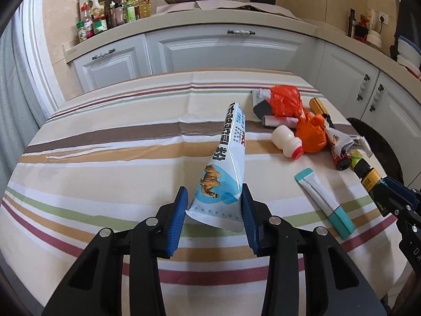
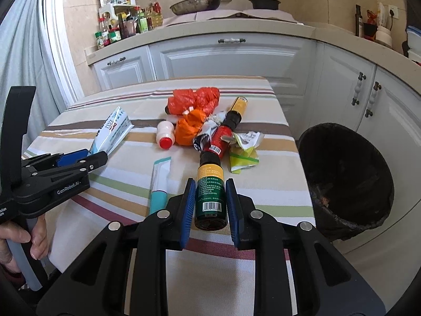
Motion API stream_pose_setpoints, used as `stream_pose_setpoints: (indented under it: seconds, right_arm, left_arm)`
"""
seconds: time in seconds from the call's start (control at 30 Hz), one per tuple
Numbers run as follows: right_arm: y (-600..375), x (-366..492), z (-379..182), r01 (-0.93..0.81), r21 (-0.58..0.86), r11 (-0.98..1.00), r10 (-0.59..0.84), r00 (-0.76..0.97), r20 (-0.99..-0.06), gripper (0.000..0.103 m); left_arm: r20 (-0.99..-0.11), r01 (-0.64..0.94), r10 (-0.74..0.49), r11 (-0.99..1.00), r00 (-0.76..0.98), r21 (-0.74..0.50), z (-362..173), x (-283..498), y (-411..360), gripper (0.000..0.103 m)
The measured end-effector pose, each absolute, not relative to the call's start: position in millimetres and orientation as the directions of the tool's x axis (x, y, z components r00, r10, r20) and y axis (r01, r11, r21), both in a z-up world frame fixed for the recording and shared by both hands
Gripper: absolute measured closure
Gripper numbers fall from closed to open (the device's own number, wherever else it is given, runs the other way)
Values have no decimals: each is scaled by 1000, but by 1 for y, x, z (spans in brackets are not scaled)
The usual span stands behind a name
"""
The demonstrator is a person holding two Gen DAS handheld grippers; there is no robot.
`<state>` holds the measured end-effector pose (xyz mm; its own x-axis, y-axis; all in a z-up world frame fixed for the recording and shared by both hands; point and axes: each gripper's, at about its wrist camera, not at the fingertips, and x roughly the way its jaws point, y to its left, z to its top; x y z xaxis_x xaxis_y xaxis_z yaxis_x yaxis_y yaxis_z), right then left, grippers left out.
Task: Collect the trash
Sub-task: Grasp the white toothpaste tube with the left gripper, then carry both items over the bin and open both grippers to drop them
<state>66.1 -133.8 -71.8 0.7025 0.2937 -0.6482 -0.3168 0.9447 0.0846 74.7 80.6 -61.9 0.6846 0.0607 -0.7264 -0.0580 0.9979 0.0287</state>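
My left gripper [image 1: 214, 197] is shut on a blue-and-white snack pouch [image 1: 226, 163] and holds it tilted above the striped table [image 1: 105, 158]. It also shows in the right wrist view [image 2: 79, 158] with the pouch [image 2: 113, 129]. My right gripper [image 2: 210, 192] is shut on a dark green bottle with a yellow label [image 2: 210, 192], lifted over the table's right part; the bottle shows in the left wrist view [image 1: 369, 179]. A black-lined trash bin [image 2: 347, 179] stands on the floor to the right of the table.
More trash lies on the table: orange plastic bags [image 2: 194, 105], a small white bottle with a red cap [image 2: 165, 134], a red can [image 2: 221, 142], a teal-and-white tube [image 2: 159, 184], and crumpled wrappers [image 2: 244, 150]. White kitchen cabinets [image 2: 231, 58] stand behind.
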Motion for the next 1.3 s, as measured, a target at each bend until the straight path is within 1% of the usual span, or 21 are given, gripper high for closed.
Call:
stream_pose_setpoints:
  seconds: [0.33,0.6,0.8,1.0,1.3]
  right_arm:
    - [-147,56,-48,-301,86,950,292,752,-591,80]
    - [-179,62,-36,-218,66,974,217,803,-556,80]
    - [-221,74,-32,-105,35,994,108,844,-526,80]
    - [-270,93,-36,4,35,999,15,851,-525,80]
    - [-323,128,-50,103,17,995,-78,842,-534,80]
  left_arm:
    - [-676,-43,39,999,736,10,-34,64,71,63]
    - [-656,22,-17,1000,755,-1,-22,70,43,63]
    - [-632,110,-87,994,770,-3,-15,82,-1,63]
    - [-614,212,-167,977,772,0,-12,101,-57,63]
    - [-640,313,-231,950,733,15,-27,143,-138,63]
